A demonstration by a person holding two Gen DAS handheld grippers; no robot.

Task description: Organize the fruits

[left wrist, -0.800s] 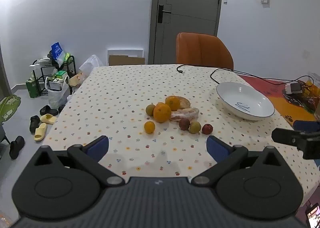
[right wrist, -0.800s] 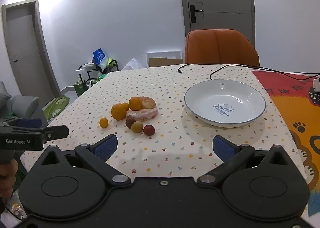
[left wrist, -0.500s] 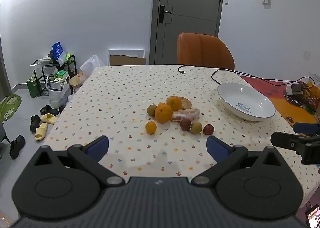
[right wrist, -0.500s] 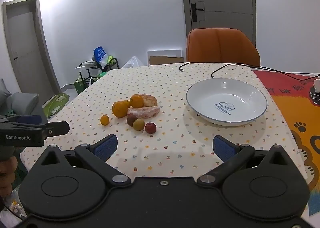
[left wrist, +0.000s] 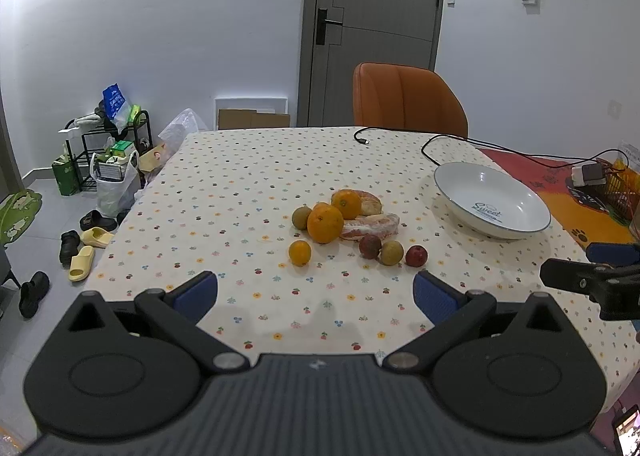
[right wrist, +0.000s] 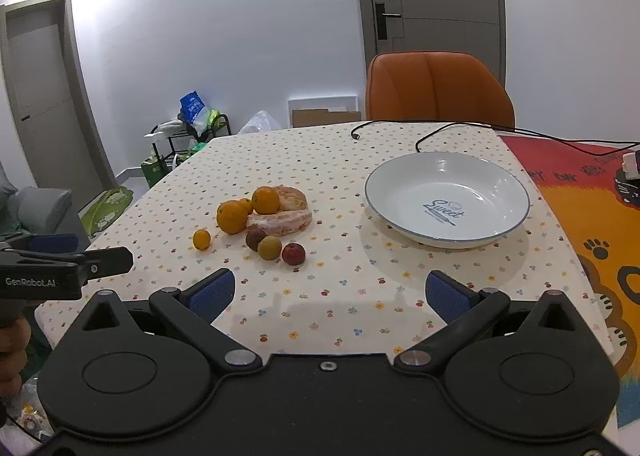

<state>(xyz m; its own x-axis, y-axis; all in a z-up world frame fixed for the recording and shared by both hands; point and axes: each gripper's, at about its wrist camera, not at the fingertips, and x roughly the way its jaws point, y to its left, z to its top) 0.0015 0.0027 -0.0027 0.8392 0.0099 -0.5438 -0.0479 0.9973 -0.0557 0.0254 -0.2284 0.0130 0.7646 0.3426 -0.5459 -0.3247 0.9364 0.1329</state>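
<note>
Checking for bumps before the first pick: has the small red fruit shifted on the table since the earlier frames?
No. The red fruit sits just right of the green one, as before; only the camera drifted slightly.

small green fruit (left wrist: pixel 301 217): half hidden behind the large orange (left wrist: pixel 325 218) | peeled pieces (left wrist: pixel 370 225): partly covered by that orange, kind unclear | my right hand-held gripper (left wrist: pixel 600 276): cut by frame edge, right of the orange | plate (right wrist: pixel 447 200) lettering: only "Sweet" legible
</note>
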